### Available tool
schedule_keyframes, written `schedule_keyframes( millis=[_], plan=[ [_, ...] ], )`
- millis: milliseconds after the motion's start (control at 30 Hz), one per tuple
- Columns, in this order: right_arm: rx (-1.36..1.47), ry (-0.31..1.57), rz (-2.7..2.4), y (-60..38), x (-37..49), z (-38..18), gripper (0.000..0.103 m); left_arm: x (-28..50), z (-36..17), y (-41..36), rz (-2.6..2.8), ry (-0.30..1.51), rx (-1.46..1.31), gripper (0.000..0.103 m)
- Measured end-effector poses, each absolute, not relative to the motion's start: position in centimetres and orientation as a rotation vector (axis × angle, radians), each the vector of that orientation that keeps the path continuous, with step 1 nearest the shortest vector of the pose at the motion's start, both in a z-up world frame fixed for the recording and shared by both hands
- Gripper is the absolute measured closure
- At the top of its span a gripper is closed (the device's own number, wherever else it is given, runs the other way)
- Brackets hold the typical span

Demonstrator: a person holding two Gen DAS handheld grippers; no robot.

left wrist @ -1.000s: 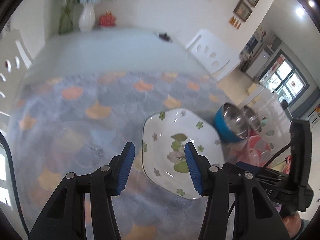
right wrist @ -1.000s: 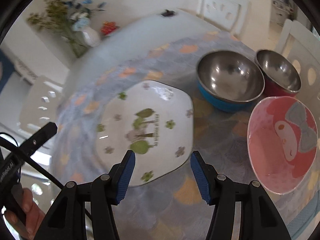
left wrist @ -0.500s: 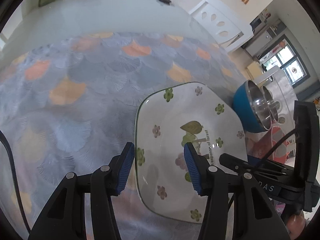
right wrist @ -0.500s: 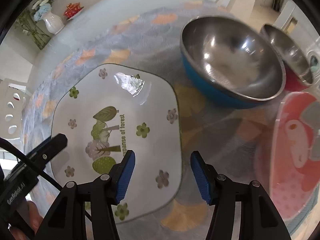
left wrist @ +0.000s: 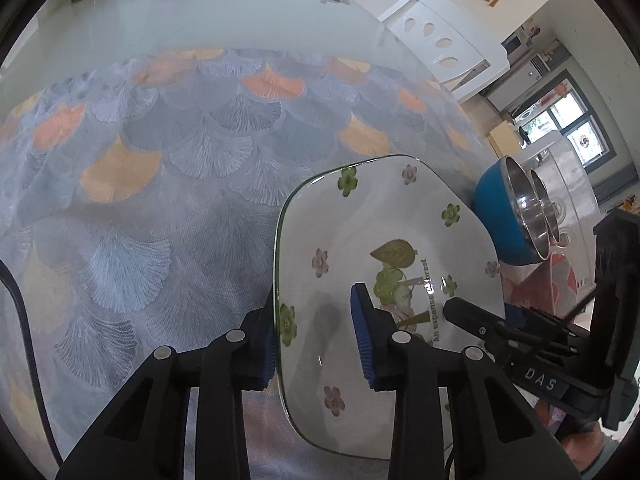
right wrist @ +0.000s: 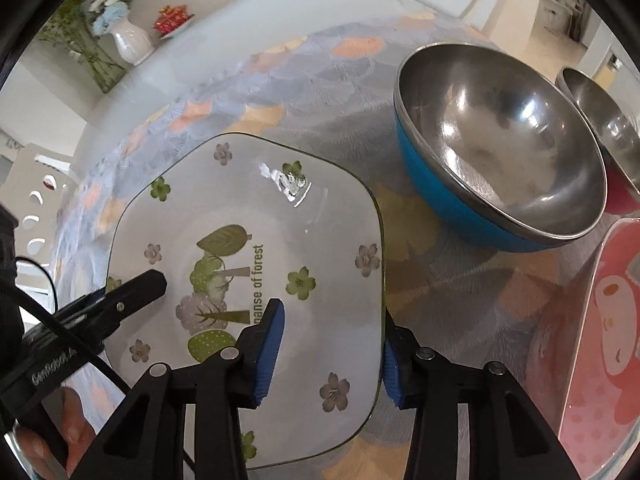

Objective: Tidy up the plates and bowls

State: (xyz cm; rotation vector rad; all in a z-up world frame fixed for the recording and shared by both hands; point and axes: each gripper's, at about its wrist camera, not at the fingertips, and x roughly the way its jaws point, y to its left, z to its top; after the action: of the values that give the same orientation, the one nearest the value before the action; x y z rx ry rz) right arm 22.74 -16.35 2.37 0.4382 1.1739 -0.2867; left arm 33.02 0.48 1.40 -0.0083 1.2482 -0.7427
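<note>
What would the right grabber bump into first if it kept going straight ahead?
Probably the flowered plate itself: the right gripper already straddles its near edge, one finger over it, one outside. Farther ahead lies only patterned tablecloth; the blue bowl sits off to the side.

Left gripper (left wrist: 316,340) and right gripper (right wrist: 330,354) both low, fingers spread apart, pointing forward.

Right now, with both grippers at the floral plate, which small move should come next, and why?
Probably close both grippers. The left gripper and right gripper each straddle an opposite rim of the floral plate, jaws open, plate resting on the tablecloth.
</note>
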Motion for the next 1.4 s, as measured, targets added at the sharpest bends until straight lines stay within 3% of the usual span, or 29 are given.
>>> schedule_keyframes(
  millis=[300,567,667,867,1400],
  plan=[
    [0.548,1.115,-0.023,-14.8,20.5,2.1,0.061,32.8,2.4,3.9,-0.687,1.248,-0.017,0.081],
    [0.416,1.062,0.031,-12.8,19.8,1.8,0.073,32.5,1.6,4.4,-0.648,1.257,0.023,0.082],
    [0.222,1.029,0.025,-11.5,19.8,2.2,0.071,31.9,2.3,4.9,-0.677,1.204,0.0,0.082],
    [0.341,1.03,0.116,-13.3,19.2,2.5,0.071,30.8,4.4,6.0,-0.717,1.133,-0.035,0.082],
    [0.25,0.948,0.234,-9.2,16.3,8.2,0.071,24.8,11.0,11.6,-0.622,0.98,-0.109,0.082]
  ],
)
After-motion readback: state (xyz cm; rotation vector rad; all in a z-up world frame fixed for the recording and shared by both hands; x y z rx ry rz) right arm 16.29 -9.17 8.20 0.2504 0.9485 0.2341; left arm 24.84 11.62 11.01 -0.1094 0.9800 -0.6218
